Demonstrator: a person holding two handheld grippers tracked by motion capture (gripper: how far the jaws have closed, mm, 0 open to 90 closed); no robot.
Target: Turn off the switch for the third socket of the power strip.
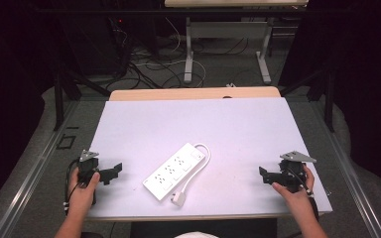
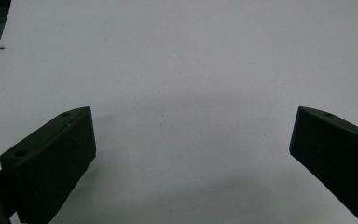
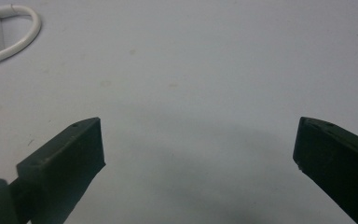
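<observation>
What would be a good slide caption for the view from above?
A person holds open tongs in each hand, left and right, either side of a white power strip on a white table.

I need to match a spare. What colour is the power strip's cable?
White, like the power strip itself. The cable shows best in the high view, looping at the strip's far end.
</observation>
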